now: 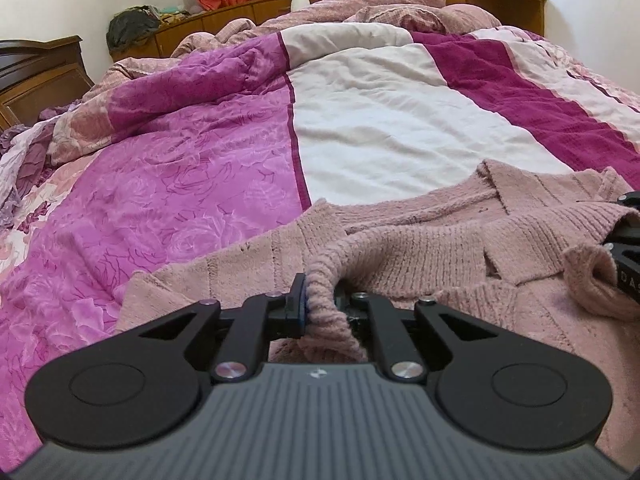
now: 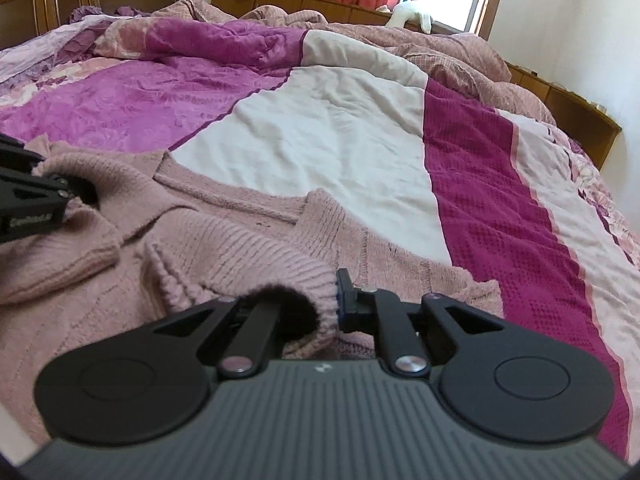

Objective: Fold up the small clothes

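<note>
The pink knit sweater [image 1: 420, 240] lies spread on the quilt [image 1: 380, 120] at the near bed edge, collar at 12 o'clock. The left gripper [image 1: 320, 304] clamps one ribbed cuff and the right gripper [image 2: 320, 304] clamps the other. Lay both sleeves flat across the chest, and open the jaws only once each cuff rests unwrinkled.

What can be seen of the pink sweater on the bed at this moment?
The pink sweater is a fuzzy ribbed knit with a collar, lying rumpled and partly folded on the patchwork quilt. The left tool pinches a bunched ribbed edge; the right tool grips a ribbed cuff, its opening facing the camera.
</note>
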Demonstrator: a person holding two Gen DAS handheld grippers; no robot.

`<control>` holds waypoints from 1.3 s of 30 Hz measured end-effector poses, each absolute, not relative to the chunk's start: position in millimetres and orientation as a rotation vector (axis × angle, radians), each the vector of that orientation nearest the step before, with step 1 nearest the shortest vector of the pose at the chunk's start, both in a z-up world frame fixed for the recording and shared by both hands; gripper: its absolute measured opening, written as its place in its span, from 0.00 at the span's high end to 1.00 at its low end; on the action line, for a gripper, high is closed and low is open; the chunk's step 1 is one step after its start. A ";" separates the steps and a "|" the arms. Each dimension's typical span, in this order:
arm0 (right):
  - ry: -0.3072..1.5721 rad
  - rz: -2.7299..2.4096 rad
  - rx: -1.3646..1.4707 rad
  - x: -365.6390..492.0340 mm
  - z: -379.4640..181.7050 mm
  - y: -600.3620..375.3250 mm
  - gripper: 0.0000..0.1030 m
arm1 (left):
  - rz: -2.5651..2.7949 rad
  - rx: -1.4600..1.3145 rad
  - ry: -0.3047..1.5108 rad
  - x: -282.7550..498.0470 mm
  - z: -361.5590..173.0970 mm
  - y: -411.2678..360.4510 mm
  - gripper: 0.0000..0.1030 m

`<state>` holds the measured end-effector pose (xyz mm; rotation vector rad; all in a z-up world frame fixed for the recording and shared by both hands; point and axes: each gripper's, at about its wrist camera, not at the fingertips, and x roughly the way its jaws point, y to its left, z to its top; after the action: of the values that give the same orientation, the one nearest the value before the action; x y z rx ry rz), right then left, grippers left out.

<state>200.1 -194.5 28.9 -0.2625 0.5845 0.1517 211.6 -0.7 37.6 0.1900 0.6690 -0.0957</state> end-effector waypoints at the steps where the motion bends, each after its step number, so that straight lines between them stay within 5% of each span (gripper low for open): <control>1: 0.588 0.154 -0.251 199.5 30.7 -196.2 0.88 | -0.095 0.187 0.672 209.7 41.3 0.1 0.80; 4: 0.590 0.153 -0.234 194.0 37.2 -200.8 0.71 | -0.110 0.179 0.672 200.6 53.5 4.0 0.68; 8: 0.589 0.165 -0.206 179.8 47.0 -208.3 0.68 | -0.112 0.186 0.657 181.1 68.3 9.0 0.55; 23: 0.575 0.161 -0.114 121.9 68.0 -231.0 0.67 | -0.234 0.200 0.643 110.1 94.0 -1.6 0.53; 27: 0.572 0.202 -0.112 112.6 66.0 -231.6 0.47 | -0.281 0.224 0.669 103.2 85.5 -13.0 0.53; 39: 0.606 0.320 -0.201 120.7 48.7 -208.3 0.47 | -0.273 0.320 0.710 114.2 49.6 -25.3 0.53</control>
<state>120.7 -208.3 48.7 -0.2012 0.6058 0.3198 114.2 -25.3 49.6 0.3195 0.7102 -0.2727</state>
